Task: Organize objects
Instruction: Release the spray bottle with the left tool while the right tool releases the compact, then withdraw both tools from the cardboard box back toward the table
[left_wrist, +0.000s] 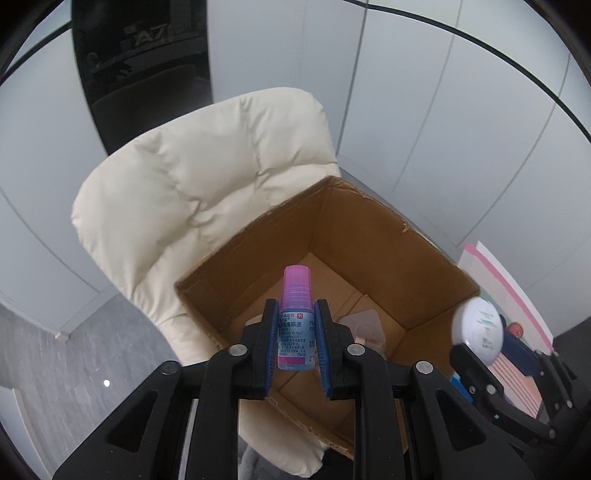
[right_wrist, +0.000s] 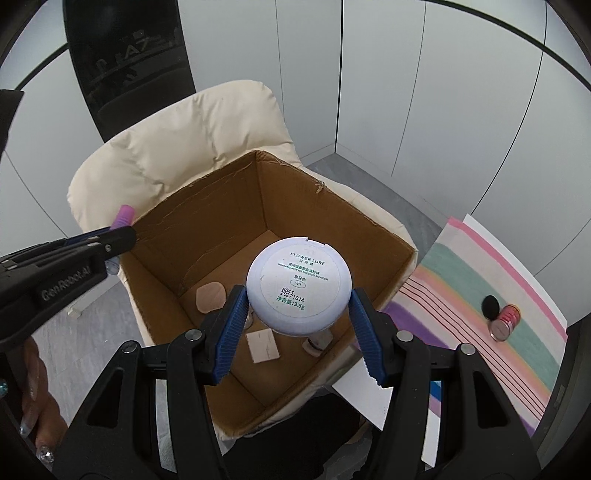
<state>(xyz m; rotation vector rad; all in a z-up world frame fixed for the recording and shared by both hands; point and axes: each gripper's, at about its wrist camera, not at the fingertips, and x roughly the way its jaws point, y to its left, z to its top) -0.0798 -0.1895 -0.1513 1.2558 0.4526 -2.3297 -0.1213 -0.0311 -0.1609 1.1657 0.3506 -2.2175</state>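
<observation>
A small blue eye-drop bottle (left_wrist: 295, 332) with a pink cap stands between the blue pads of my left gripper (left_wrist: 296, 306), above the near left part of an open cardboard box (left_wrist: 369, 236). Narrow gaps show along the bottle's lower sides, so the pads do not press on it. My right gripper (right_wrist: 297, 293) is shut on a round white powder compact (right_wrist: 299, 284), held over the middle of the box (right_wrist: 295, 192). In the right wrist view the left gripper (right_wrist: 110, 240) reaches over the box's left rim, with the pink cap (right_wrist: 123, 214) sticking out. The compact (left_wrist: 478, 325) also shows at the right of the left wrist view.
The box rests on a cream padded chair (right_wrist: 166, 155) and holds several small pinkish items (right_wrist: 210, 295). To the right lies a striped mat (right_wrist: 480, 258) with a red can (right_wrist: 506, 321) and a black round thing (right_wrist: 490, 306). A hand (right_wrist: 33, 387) shows at the lower left.
</observation>
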